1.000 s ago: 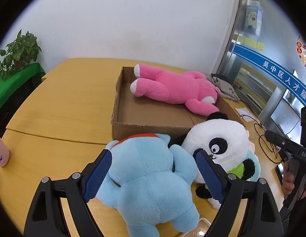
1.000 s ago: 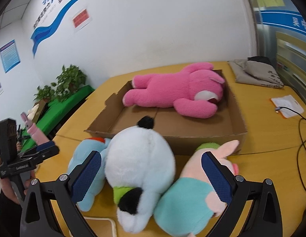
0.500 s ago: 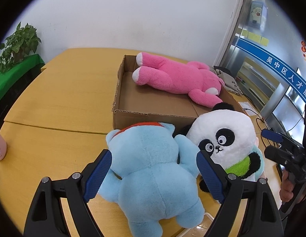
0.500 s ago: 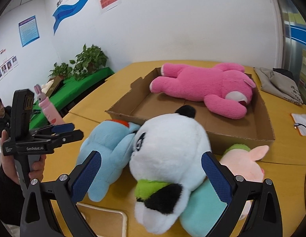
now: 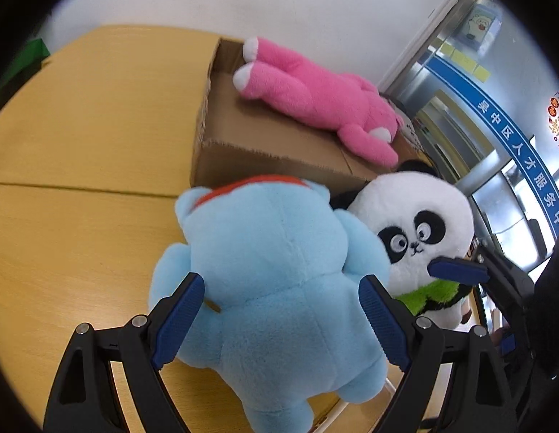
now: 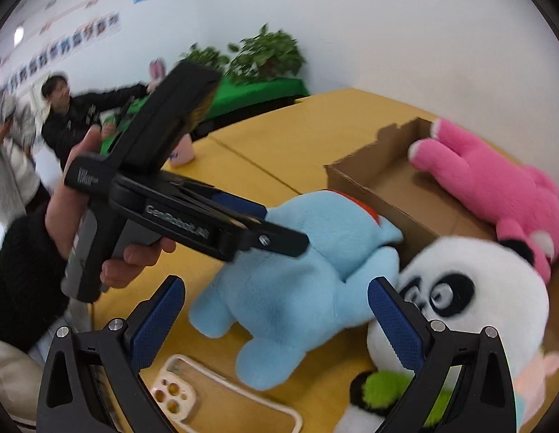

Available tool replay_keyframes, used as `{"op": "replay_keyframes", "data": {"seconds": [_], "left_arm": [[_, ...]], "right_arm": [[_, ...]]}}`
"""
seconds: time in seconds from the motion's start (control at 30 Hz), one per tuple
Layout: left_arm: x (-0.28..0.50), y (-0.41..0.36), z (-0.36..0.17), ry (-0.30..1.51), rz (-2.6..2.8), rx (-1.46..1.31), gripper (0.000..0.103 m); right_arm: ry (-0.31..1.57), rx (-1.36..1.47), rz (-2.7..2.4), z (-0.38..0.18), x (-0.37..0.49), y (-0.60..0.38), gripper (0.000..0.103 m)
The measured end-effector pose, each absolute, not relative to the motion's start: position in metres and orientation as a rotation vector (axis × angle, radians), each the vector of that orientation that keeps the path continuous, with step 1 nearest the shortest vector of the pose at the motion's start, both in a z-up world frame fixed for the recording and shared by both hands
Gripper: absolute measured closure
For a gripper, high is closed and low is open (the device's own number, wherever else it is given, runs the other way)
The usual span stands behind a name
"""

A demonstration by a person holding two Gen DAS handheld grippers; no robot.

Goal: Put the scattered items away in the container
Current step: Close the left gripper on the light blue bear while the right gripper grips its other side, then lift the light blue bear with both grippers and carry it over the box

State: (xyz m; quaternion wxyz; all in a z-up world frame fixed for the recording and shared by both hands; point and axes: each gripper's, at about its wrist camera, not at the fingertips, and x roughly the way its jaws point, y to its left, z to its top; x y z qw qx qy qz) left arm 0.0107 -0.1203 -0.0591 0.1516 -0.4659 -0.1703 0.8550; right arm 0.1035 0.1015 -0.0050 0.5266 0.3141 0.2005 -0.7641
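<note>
Left gripper [image 5: 281, 310] jaws apart, straddling the blue plush [image 5: 275, 288] lying on the table [image 5: 81, 126]; whether the pads touch it is hard to tell. Right gripper [image 6: 275, 321] jaws apart, nothing pinched, panda plush [image 6: 470, 299] just beside its right pad. Cardboard box [image 5: 243, 144] holds the pink plush [image 5: 315, 97]. Right view is blurred; only it shows the phone case [image 6: 207, 397], a cut-off pink-and-teal plush [image 6: 532, 379] and the left hand [image 6: 81, 216].
</note>
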Motion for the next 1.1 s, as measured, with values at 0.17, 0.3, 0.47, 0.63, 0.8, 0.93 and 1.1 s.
{"op": "replay_keyframes", "data": {"seconds": [0.17,0.3,0.47,0.63,0.8,0.93,1.1], "left_arm": [[0.006,-0.123,-0.074,-0.526,2.389,-1.358,0.015],[0.002,-0.124,-0.078,-0.515,2.342,-1.396,0.015],[0.001,-0.128,-0.084,-0.532,2.307,-1.417,0.021],[0.004,-0.123,-0.080,-0.500,2.300,-1.398,0.027],[-0.001,-0.124,-0.080,-0.508,2.283,-1.394,0.030],[-0.004,-0.120,-0.079,-0.489,2.306,-1.396,0.032],[-0.001,-0.121,-0.076,-0.479,2.311,-1.383,0.037]], "right_arm": [[0.701,0.698,-1.771,-0.031,0.112,0.070,0.000],[0.847,0.728,-1.749,-0.066,0.112,0.052,0.000],[0.878,0.726,-1.738,-0.077,0.112,0.050,0.000],[0.910,0.724,-1.708,-0.076,0.114,0.058,0.002],[1.107,0.686,-1.642,-0.080,0.117,0.062,0.011],[1.084,0.733,-1.695,-0.088,0.112,0.051,0.006],[1.048,0.689,-1.771,-0.094,0.114,0.054,0.016]]}}
